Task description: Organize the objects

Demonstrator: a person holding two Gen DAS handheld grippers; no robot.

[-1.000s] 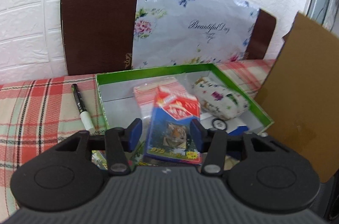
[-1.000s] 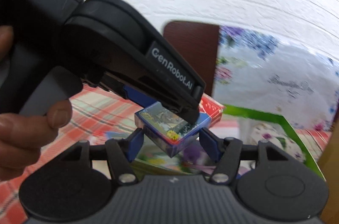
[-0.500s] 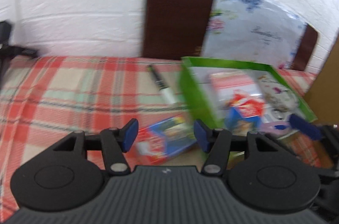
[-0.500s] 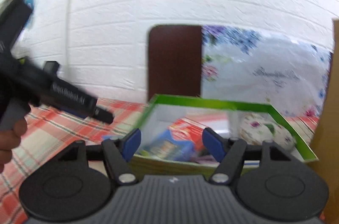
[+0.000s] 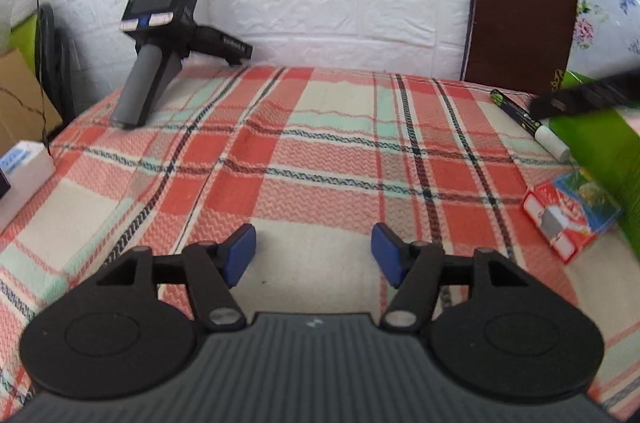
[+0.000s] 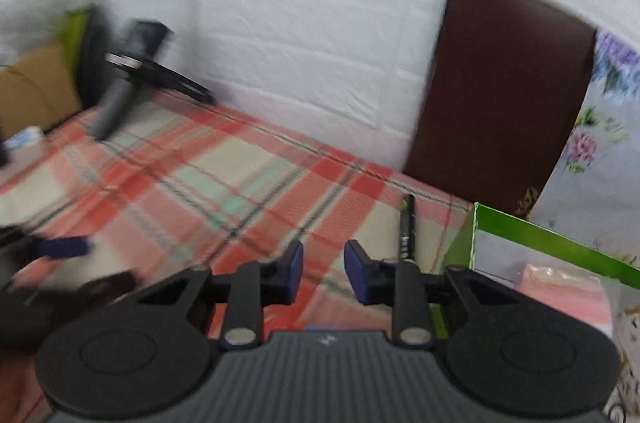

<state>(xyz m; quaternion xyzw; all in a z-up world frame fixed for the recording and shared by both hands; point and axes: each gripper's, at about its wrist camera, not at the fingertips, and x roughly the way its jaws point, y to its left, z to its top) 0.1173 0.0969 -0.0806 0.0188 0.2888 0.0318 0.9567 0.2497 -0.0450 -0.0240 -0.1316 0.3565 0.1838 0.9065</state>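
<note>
My left gripper (image 5: 313,250) is open and empty, low over the plaid tablecloth (image 5: 280,151). A red and blue card box (image 5: 568,213) lies on the cloth to its right, beside the green box (image 5: 596,139). A black marker with a white cap (image 5: 528,121) lies just left of the green box. My right gripper (image 6: 323,273) has its jaws partly closed with a narrow gap, holding nothing, above the cloth left of the green box (image 6: 552,243). The marker (image 6: 407,229) lies just ahead of it. A pink packet (image 6: 568,295) sits in the box.
A spare black handheld gripper (image 5: 160,39) stands at the back left of the table by the white brick wall. A brown board (image 5: 520,3) and floral bag (image 6: 600,151) lean against the wall. A cardboard box (image 5: 20,99) and white box (image 5: 24,163) sit at the left edge.
The left gripper released the card box inside the green box, then swung left over the open cloth. The right gripper also swung left, its jaws narrower than before.
</note>
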